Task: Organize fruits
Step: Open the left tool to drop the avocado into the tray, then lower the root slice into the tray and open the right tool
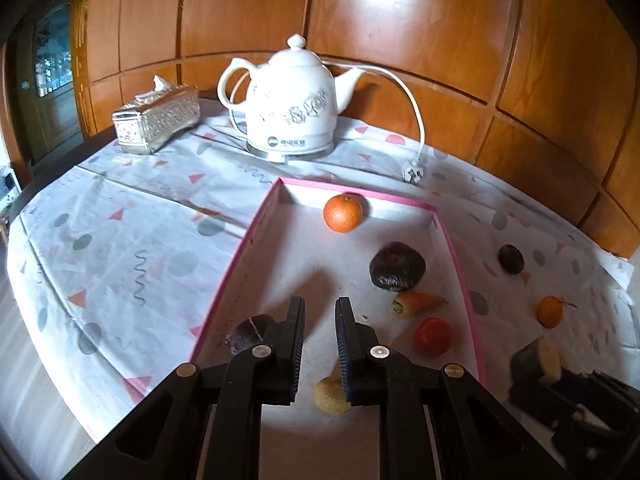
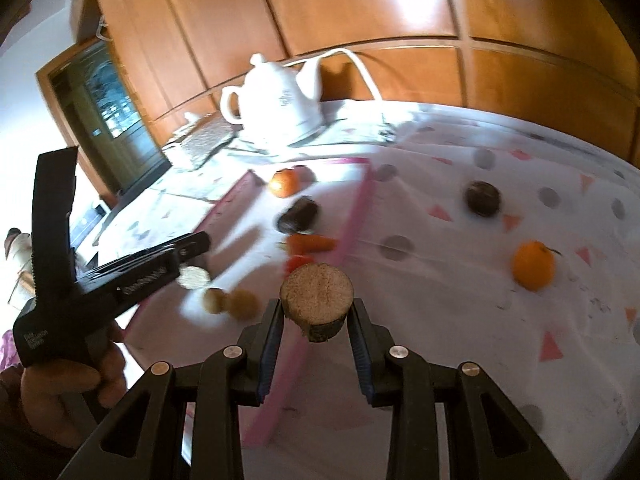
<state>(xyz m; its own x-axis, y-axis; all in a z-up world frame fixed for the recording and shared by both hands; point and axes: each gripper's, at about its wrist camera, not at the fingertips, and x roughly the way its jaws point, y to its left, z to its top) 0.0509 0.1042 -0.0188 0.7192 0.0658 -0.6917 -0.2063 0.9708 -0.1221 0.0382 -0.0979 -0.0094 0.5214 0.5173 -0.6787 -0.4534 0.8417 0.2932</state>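
Note:
A white tray with a pink rim (image 1: 256, 232) holds a mandarin (image 1: 343, 213), a dark brown lump (image 1: 397, 266), a small carrot (image 1: 418, 303), a red tomato (image 1: 433, 336), a small tan fruit (image 1: 330, 394) and a dark piece (image 1: 248, 334). My left gripper (image 1: 320, 308) hangs over the tray's near end, shut with nothing between its fingers. My right gripper (image 2: 316, 308) is shut on a cut fruit piece (image 2: 317, 300) with dark skin and a tan face, above the tray's right rim. An orange (image 2: 534, 266) and a dark round fruit (image 2: 483, 198) lie on the cloth to the right.
A white ceramic kettle (image 1: 292, 108) with a cord and plug (image 1: 412, 174) stands behind the tray, a silver tissue box (image 1: 156, 120) to its left. A wood-panelled wall runs along the back. The table edge curves away on the left.

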